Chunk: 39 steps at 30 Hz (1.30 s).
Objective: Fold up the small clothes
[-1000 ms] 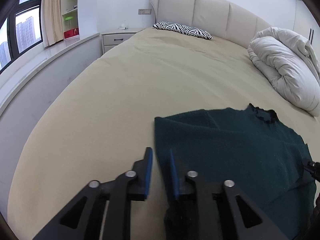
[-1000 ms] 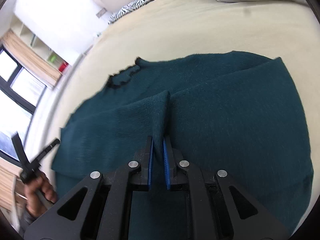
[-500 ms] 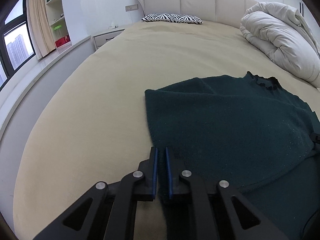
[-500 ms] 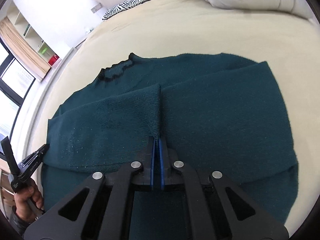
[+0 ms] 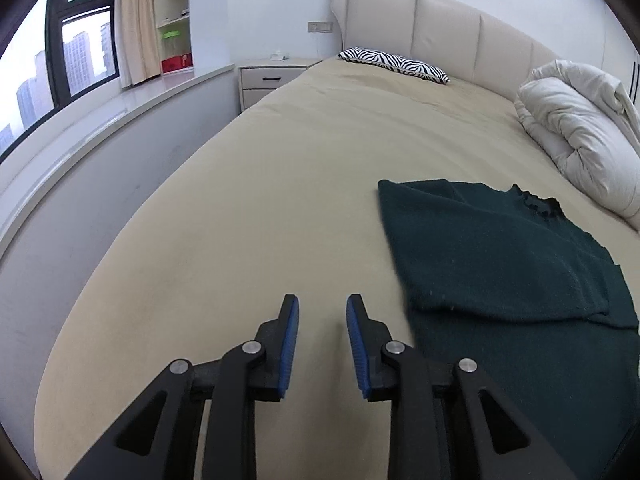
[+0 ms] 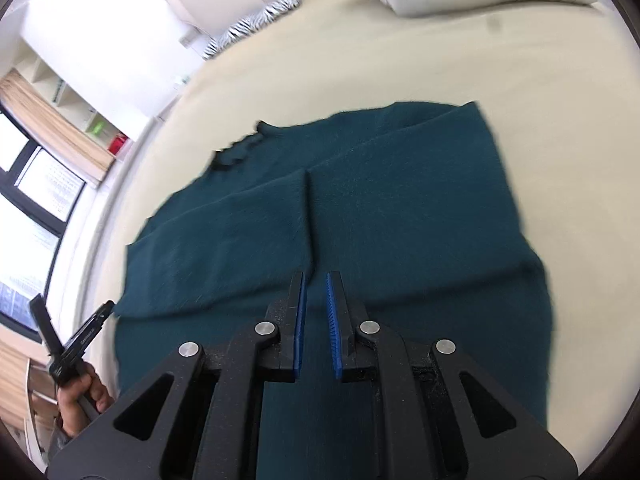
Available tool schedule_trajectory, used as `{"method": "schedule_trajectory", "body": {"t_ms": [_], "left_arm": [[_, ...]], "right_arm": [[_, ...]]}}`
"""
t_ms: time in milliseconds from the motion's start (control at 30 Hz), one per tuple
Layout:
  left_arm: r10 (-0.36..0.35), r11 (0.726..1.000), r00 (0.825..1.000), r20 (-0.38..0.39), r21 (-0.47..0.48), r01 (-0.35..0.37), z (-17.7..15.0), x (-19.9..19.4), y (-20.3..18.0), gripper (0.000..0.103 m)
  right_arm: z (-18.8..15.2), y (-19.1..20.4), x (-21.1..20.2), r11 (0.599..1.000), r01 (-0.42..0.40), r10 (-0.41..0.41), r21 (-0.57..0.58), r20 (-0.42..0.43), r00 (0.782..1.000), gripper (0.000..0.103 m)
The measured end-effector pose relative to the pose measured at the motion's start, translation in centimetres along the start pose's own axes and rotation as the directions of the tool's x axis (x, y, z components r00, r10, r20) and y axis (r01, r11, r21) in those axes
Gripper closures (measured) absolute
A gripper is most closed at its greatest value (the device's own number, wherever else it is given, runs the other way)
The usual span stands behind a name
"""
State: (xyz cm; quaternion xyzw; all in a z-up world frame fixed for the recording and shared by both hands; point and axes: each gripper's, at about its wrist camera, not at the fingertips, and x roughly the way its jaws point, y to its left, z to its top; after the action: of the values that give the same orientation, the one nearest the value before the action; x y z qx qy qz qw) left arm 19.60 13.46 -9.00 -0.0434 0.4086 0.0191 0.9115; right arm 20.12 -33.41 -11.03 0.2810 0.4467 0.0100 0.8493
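Sweater (image 5: 500,256) in dark green lies flat on the beige bed (image 5: 280,184), and we see its long axis running from the hem near us to the frilled collar (image 5: 538,202), which points toward the headboard (image 5: 440,44). Both sleeves are folded in across the body, their edges meeting along the middle. Our left gripper (image 5: 322,336) hangs over bare sheet just beside the sweater's left edge, fingers spread wide, holding nothing. Our right gripper (image 6: 316,320) sits above the sweater's lower middle, fingers slightly parted and gripping no cloth.
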Motion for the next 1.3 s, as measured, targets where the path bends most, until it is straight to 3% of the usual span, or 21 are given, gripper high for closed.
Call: {"method": "schedule_trajectory", "body": {"t_ms": [67,167,233,300,333,500,700,800,900,967,1300], "left_arm": [[-0.016,1.000,1.000,-0.008,-0.019,0.016,-1.5,-1.6,0.6,0.075],[-0.069,0.997,0.997,-0.044,-0.029,0.068,-4.2,-3.7,0.5,0.066],[-0.106,0.994,0.993,-0.058,-0.024,0.105,-6.2,-5.1,-0.1,0.060],[-0.126,0.992,0.990,-0.060,-0.026,0.125,-7.7,-6.4,-0.3,0.057],[-0.127,0.992,0.990,-0.068,-0.035,0.125,-8.3,-6.7,-0.5,0.056],[-0.173,0.982,0.976,-0.135,-0.100,0.160,-11.7,-8.4,0.2,0.056],[-0.229,0.973,0.950,-0.213,-0.080,0.217,-14.8,-10.0,0.7,0.051],[-0.304,0.952,0.918,-0.256,-0.111,0.285,-15.5,-10.7,0.9,0.043],[-0.373,0.928,0.882,-0.288,-0.139,0.347,-16.1,-11.0,0.9,0.039],[-0.394,0.919,0.865,-0.310,-0.150,0.365,-16.5,-11.2,1.1,0.039],[-0.537,0.835,0.776,-0.331,-0.340,0.432,-18.1,-11.6,5.1,0.039]], "right_arm": [[-1.9,-0.3,-1.9,1.000,-0.008,0.008,-0.008,0.000,1.000,0.091],[-5.5,-0.8,-4.5,1.000,-0.004,0.004,-0.012,-0.002,1.000,0.089],[-7.9,-1.2,-5.9,1.000,-0.015,0.015,-0.005,-0.007,1.000,0.077],[-10.1,-1.6,-7.6,1.000,-0.011,0.011,0.001,0.018,1.000,0.054],[-11.0,-1.8,-8.4,1.000,-0.012,0.012,0.000,0.031,0.999,0.051],[-14.2,-3.6,-12.3,1.000,-0.001,0.001,0.004,0.049,0.999,0.050],[-15.6,-8.7,-16.6,0.996,0.059,-0.061,0.071,0.027,0.998,0.050],[-16.4,-11.7,-17.5,0.989,0.061,-0.058,0.138,-0.024,0.998,0.050],[-17.9,-14.8,-17.7,0.971,0.015,0.009,0.240,-0.100,0.995,0.050],[-18.8,-15.7,-18.1,0.962,-0.033,0.064,0.271,-0.106,0.992,0.050],[-21.1,-15.2,-18.0,0.957,-0.082,0.132,0.278,-0.166,0.977,0.050]]}}
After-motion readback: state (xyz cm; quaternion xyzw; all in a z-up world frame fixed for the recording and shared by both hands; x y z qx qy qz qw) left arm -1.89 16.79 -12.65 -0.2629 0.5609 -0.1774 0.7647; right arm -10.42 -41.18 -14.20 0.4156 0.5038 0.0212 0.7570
